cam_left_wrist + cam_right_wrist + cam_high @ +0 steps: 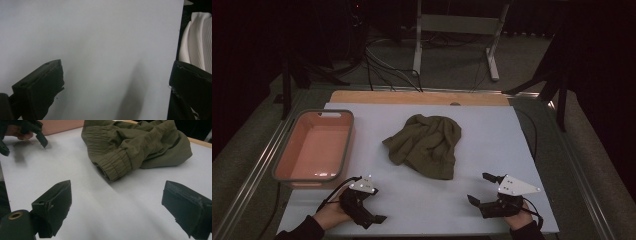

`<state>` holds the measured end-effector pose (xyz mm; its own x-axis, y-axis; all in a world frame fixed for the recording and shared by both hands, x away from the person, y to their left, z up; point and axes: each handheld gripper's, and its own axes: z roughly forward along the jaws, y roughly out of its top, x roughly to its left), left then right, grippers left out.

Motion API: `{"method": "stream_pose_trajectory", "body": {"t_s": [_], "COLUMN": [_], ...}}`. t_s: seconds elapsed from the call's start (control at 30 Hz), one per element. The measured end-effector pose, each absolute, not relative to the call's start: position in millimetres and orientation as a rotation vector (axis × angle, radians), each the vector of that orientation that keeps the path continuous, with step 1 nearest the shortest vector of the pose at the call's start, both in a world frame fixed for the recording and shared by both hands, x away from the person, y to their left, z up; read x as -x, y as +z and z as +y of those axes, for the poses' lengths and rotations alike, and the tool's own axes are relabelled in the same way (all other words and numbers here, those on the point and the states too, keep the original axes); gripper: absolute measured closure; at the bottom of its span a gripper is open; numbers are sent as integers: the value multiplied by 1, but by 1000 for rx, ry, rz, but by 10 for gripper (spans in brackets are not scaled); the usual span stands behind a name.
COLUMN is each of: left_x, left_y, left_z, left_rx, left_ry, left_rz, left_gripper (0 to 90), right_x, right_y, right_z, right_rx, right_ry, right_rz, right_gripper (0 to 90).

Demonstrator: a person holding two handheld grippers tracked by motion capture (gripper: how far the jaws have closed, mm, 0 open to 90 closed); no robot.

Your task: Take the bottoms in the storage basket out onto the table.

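A crumpled olive-green garment [426,145] lies on the white table top [497,135], a little behind its middle. In the right gripper view the garment [140,147] shows an elastic cuff [112,167] pointing toward me. My left gripper [374,207] rests near the front edge at the left, open and empty; in its own view the jaws stand wide apart over bare table [105,45]. My right gripper [478,187] is near the front right, open with nothing in it, a short way in front of the garment [116,205].
An empty pink basin with a grey rim [346,150] stands at the table's left side. A wooden strip [412,97] runs along the far edge. Cables and a metal stand [452,30] are on the floor beyond. The left gripper [23,143] appears far off in the right gripper view.
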<state>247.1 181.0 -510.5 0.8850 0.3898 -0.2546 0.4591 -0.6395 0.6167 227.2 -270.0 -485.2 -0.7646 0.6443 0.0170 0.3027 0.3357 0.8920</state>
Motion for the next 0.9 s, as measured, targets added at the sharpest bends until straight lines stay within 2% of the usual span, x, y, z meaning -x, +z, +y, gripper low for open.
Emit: {"method": "stream_pose_trajectory", "body": {"t_s": [0.1, 0.9], "left_x": [-245, -242], "left_y": [-511, -511], "left_z": [189, 198], "left_rx": [-2302, -2286], "left_ry": [-153, -74], "left_rz": [623, 662], "left_gripper": [6, 6], "right_x": [-227, -229], "right_y": [-485, -486], "right_z": [-270, -272], "right_rx": [-841, -840], "right_ry": [1402, 1394], "right_rz": [2266, 2268], "right_gripper": [97, 97]}}
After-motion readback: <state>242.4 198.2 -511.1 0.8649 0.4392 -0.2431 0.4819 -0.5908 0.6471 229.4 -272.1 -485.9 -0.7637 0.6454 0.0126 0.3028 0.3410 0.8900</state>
